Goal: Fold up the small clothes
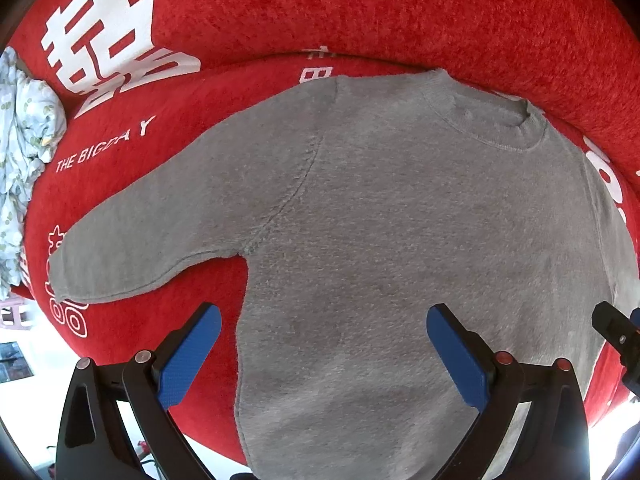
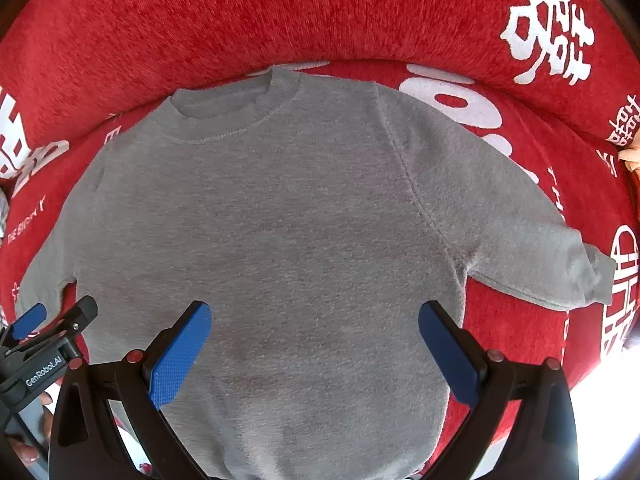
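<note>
Both tools are hanging just above the near hem of a grey sweater, and neither one is gripping anything. The left tool is sitting with its blue pads spread wide, the left pad over bare red fabric and the right pad over the body of the sweater, so it's straddling the sweater's left side edge. The right tool is gaping the same way over the lower right part of the body, and you can spot the left tool poking in at the left edge of the right wrist view with "GenRobot.AI" on it. The sweater is lying flat and face up on a red sofa cover printed with white characters and "THE BIG DAY", hem near, collar far, almost touching the raised back cushion. Its left sleeve is angling out and down toward the near left, and its right sleeve is reaching out to the right with the cuff turned a bit. Far left, a crumpled light floral cloth is bunching at the sofa's edge, well apart from the sweater.
</note>
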Demonstrator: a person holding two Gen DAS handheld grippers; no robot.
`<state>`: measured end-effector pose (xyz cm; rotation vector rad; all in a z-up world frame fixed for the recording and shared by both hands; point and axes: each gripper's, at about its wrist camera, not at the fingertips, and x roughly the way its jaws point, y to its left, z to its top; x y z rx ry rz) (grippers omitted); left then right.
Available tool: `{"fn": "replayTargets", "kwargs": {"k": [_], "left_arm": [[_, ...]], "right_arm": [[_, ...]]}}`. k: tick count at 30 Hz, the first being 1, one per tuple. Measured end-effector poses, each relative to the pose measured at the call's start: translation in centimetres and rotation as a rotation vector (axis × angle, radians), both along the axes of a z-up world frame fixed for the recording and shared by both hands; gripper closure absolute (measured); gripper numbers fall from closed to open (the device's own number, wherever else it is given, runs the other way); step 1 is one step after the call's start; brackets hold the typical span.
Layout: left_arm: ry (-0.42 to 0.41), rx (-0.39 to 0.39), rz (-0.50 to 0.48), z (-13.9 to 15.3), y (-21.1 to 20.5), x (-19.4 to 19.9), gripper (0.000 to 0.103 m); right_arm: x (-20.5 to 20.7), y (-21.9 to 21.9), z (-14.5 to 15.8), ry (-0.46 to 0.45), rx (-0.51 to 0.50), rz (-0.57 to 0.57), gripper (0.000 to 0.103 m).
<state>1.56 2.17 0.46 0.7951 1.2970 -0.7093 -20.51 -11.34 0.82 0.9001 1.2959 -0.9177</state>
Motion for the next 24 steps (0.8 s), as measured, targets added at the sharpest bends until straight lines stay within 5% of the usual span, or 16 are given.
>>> {"fn": "replayTargets", "kwargs": {"k": [9, 13, 16, 24], "left_arm": [[0.032, -0.034, 0.013, -0.1, 0.8, 1.0, 0.0], [0.122, -0.093, 0.037, -0.1, 1.7, 2.3, 0.0], [0.213, -0.189, 0.091, -0.2, 3.4, 4.4, 0.0], [0.218, -0.312, 0.329, -3.2, 11.8, 13.0, 0.0]], "right_arm": [[0.6, 0.5, 0.3, 0.011, -0.002, 0.004, 0.0], [2.0, 1.3, 0.5, -0.013, 0.008, 0.037, 0.0], [3.5, 2.3, 0.5, -0.03, 0.016, 0.08, 0.0], [7.9, 6.5, -0.6, -0.08, 0.067, 0.205, 0.0]]}}
